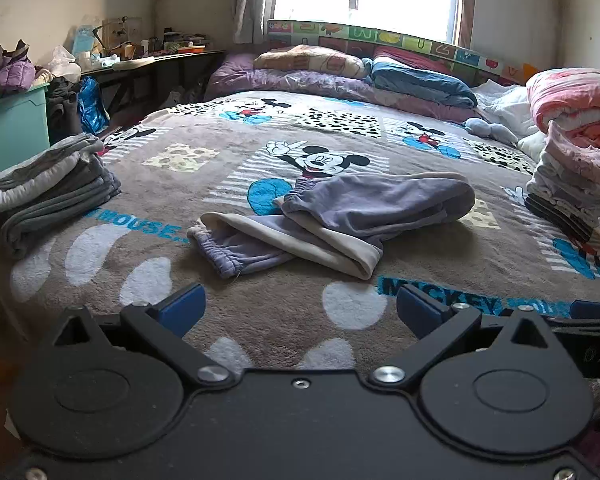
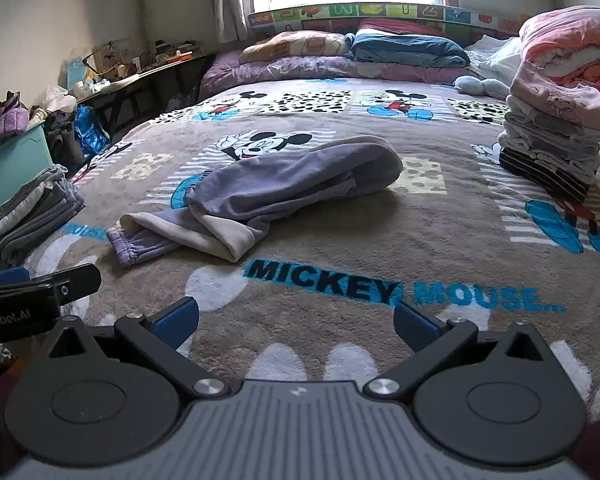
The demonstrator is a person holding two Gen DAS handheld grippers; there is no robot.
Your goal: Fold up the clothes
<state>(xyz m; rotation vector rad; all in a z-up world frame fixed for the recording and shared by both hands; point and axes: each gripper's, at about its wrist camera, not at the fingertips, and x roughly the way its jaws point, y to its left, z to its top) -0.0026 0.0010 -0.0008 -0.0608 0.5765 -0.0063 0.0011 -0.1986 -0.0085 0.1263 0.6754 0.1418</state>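
Lavender sweatpants with a cream lining (image 1: 332, 216) (image 2: 260, 196) lie rumpled and half folded in the middle of the bed, one cuffed leg pointing toward the near left. My left gripper (image 1: 300, 312) hovers above the near edge of the blanket, open and holding nothing, well short of the pants. My right gripper (image 2: 296, 324) is also open and holding nothing, over the "MICKEY MOUSE" lettering, to the right of the left one. The left gripper's tip shows at the left edge of the right wrist view (image 2: 40, 284).
A grey Mickey Mouse blanket (image 1: 260, 320) covers the bed. A folded grey stack (image 1: 48, 196) (image 2: 32, 212) sits at the left edge, a taller folded stack (image 1: 572, 184) (image 2: 552, 140) at the right. Pillows and quilts (image 1: 340, 76) line the headboard. A teal bin (image 1: 12, 128) stands left.
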